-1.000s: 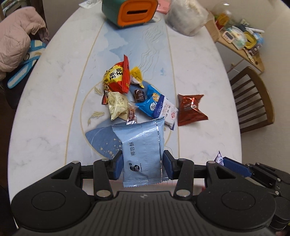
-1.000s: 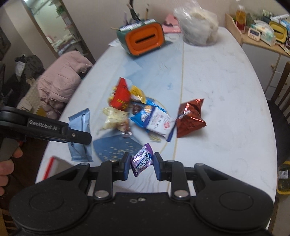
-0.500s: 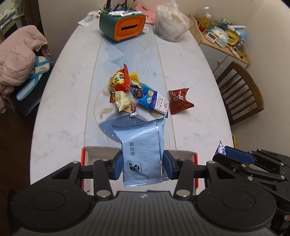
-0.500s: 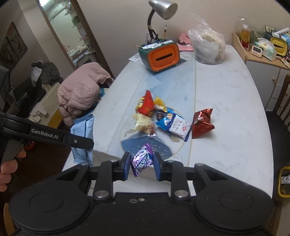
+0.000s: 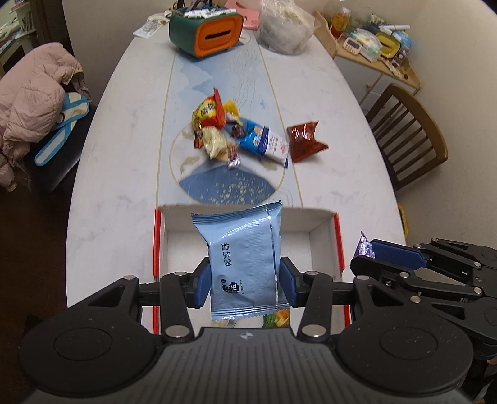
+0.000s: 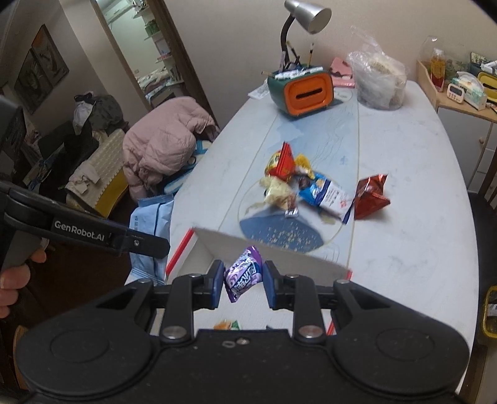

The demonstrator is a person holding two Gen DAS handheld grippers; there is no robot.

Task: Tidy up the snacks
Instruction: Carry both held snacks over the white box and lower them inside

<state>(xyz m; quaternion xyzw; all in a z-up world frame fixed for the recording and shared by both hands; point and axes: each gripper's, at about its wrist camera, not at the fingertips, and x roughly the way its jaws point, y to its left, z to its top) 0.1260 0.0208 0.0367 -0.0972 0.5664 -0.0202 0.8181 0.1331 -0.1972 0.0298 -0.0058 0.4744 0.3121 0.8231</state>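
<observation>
My left gripper (image 5: 245, 281) is shut on a light blue snack packet (image 5: 245, 258) and holds it above the open red-and-white box (image 5: 320, 222) at the table's near end. My right gripper (image 6: 243, 279) is shut on a small purple candy packet (image 6: 243, 273), also over the box (image 6: 279, 254). In the left wrist view the right gripper (image 5: 366, 253) sits at the right, beside the box. A pile of snacks (image 5: 230, 130) and a red-brown packet (image 5: 304, 141) lie mid-table. A few packets lie inside the box (image 6: 228, 324).
A green-and-orange tissue box (image 5: 208, 31) and a clear plastic bag (image 5: 285, 28) stand at the table's far end. A wooden chair (image 5: 410, 133) is on the right. A pink jacket (image 5: 34, 96) lies on a seat to the left.
Both grippers have pulled back toward the near end of the table with their packets. The box has come into view beneath them and the snack pile now lies farther away.
</observation>
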